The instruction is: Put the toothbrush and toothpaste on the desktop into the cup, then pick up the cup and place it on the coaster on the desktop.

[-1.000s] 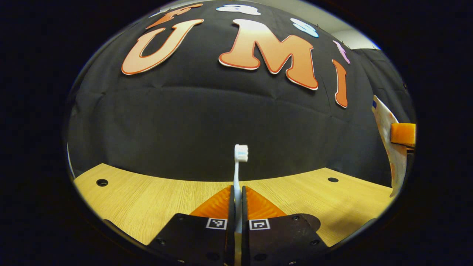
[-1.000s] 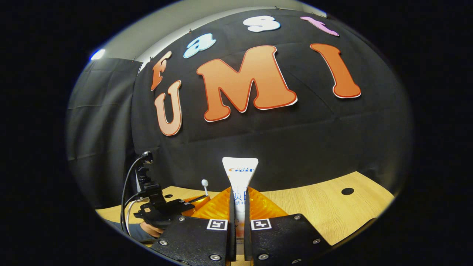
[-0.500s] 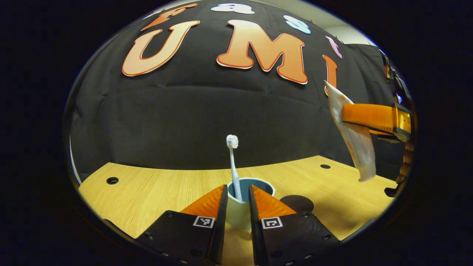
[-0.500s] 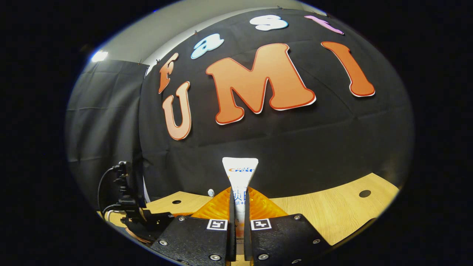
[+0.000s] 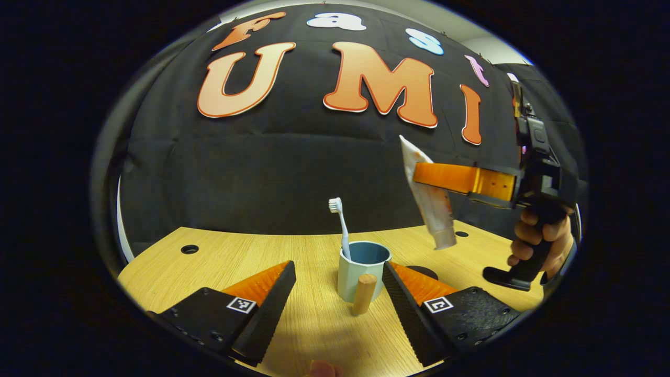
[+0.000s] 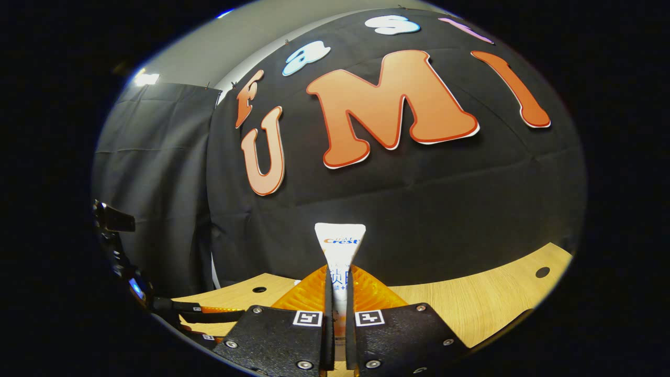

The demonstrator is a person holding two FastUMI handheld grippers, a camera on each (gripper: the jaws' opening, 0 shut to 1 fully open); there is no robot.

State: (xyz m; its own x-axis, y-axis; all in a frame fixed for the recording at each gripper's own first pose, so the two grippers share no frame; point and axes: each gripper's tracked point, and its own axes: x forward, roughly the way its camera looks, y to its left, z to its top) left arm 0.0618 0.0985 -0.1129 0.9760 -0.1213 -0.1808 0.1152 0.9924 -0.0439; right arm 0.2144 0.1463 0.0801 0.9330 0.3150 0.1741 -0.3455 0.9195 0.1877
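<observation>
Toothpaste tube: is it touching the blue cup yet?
Apart. In the left gripper view, the white toothpaste tube, held by the right hand-held gripper, hangs in the air up and to the right of the pale blue ceramic cup, with bare wooden desktop between them.

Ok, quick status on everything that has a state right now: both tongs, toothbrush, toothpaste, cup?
Left tongs: open, fingers either side of the cup, not touching it.
Right tongs: shut on the toothpaste.
Toothbrush: standing in the cup, head up, leaning.
Toothpaste: held in the air, right of the cup, not yet in.
Cup: upright on the desktop, wooden handle facing the camera.
</observation>
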